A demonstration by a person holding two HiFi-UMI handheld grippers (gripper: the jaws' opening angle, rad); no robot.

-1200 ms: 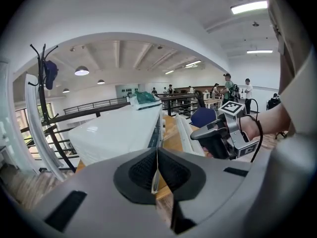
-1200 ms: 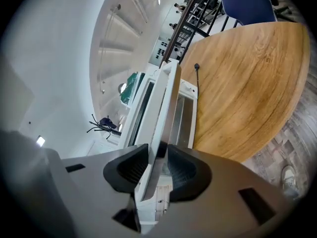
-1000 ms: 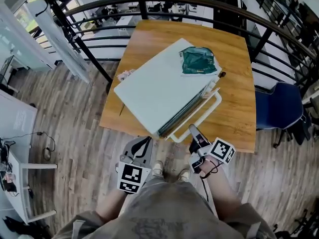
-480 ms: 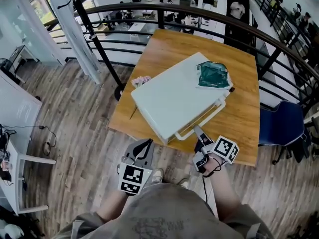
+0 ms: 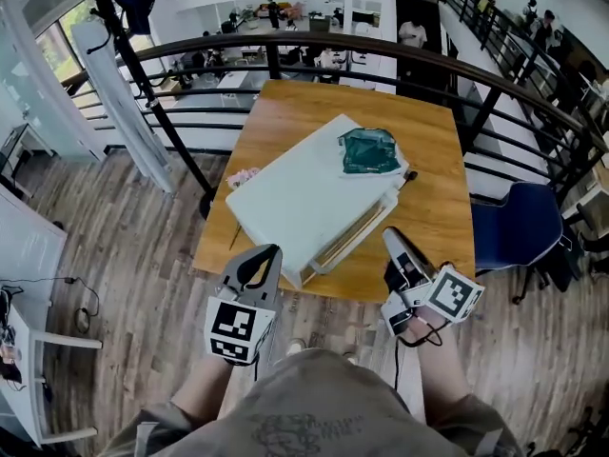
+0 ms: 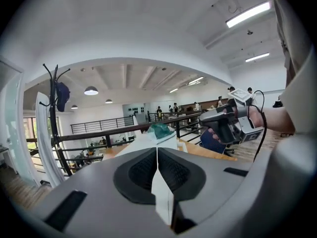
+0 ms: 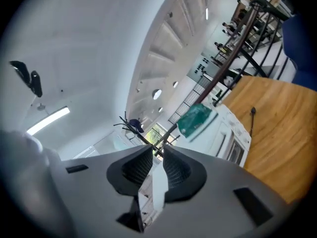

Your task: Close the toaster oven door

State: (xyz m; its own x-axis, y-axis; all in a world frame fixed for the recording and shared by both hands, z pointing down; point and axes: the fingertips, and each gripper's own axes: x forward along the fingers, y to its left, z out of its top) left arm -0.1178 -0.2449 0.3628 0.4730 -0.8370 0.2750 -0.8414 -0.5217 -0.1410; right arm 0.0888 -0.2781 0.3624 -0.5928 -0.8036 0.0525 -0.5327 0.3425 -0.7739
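Observation:
A white toaster oven lies across the wooden table, with a green crumpled bag on its top. Its door with the white handle stands up against the front. My right gripper hovers just right of the handle, clear of it. Its jaws are closing, a narrow gap still shows between them and nothing is in it. In the right gripper view the oven sits ahead and to the right. My left gripper hangs below the table's near edge, pads together and empty.
A black curved railing runs behind and beside the table. A blue chair stands at the right. A small pink thing lies at the table's left edge, and a black cable end by the oven's far corner.
The oven door has swung from ajar up against the front. My right gripper has drawn back off the handle and its jaws have narrowed. The left gripper has risen a little.

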